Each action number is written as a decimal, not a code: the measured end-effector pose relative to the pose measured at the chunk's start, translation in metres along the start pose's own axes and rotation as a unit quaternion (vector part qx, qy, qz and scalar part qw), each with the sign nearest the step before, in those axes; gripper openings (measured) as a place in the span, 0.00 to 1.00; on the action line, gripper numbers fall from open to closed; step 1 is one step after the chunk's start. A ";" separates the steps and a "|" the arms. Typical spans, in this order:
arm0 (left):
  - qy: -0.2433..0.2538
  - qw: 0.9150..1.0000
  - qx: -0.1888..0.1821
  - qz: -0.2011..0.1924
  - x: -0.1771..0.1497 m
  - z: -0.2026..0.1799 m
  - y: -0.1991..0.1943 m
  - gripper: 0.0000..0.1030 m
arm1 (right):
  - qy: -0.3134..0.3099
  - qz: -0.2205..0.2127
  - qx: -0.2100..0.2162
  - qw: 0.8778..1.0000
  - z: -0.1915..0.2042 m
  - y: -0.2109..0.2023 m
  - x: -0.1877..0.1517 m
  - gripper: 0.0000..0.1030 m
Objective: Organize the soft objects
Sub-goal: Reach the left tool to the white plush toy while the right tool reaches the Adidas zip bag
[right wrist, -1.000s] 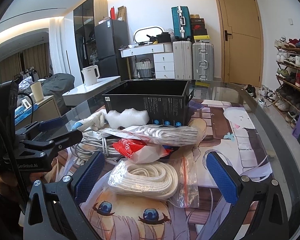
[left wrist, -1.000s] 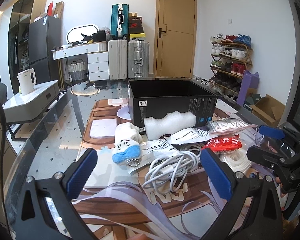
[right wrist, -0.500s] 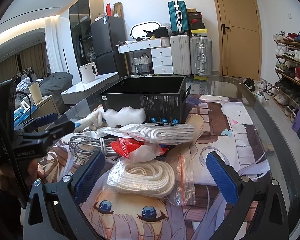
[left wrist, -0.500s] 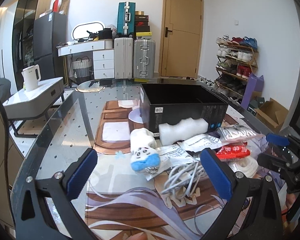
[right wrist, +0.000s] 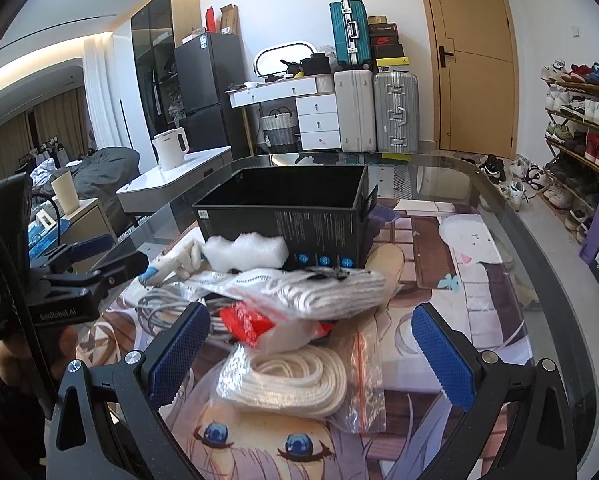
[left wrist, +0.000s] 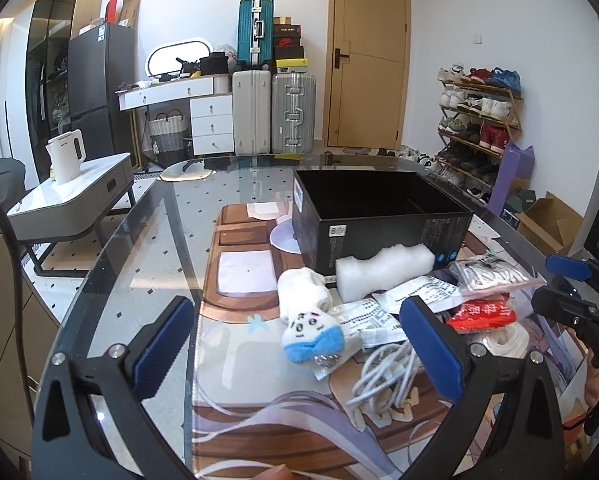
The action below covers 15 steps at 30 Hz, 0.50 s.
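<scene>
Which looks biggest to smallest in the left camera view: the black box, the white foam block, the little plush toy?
1. Black box, clearly largest.
2. White foam block and plush toy look alike; the toy lies nearer the camera, so I cannot rank them.

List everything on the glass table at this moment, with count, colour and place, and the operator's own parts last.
box: 1, black, open-topped, far middle of the table
foam block: 1, white, against the box front
plush toy: 1, white and blue, left of the pile
cable: 1, white, coiled, near the plush toy
bagged rope: 1, white, nearest the right tongs
red packet: 1, mid-pile
left tongs: open, empty
right tongs: open, empty
</scene>
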<state>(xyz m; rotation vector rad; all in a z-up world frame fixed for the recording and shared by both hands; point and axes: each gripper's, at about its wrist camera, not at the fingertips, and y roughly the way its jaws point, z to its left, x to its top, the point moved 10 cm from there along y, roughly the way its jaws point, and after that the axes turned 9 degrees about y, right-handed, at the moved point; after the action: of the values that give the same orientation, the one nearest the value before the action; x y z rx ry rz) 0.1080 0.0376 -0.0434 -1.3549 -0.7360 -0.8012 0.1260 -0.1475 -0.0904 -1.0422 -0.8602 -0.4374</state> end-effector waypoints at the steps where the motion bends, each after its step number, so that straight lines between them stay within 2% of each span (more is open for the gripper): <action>1: -0.002 1.000 0.000 0.002 0.000 0.001 0.001 1.00 | 0.003 0.003 -0.001 1.000 0.000 0.001 0.002 1.00; 5: -0.009 1.000 -0.002 0.009 0.004 0.007 0.010 1.00 | 0.018 0.013 0.000 1.000 0.000 0.006 0.012 1.00; 10: -0.007 1.000 0.000 0.017 0.006 0.012 0.018 1.00 | 0.034 0.030 -0.019 0.999 -0.008 0.015 0.025 1.00; 15: -0.006 1.000 0.001 0.024 0.006 0.016 0.026 1.00 | 0.039 0.063 -0.032 0.997 -0.011 0.033 0.030 1.00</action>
<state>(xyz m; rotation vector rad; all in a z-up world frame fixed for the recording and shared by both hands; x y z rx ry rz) 0.1326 0.0545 -0.0513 -1.3704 -0.7109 -0.7553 0.1714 -0.1394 -0.0881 -1.1245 -0.7096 -0.3982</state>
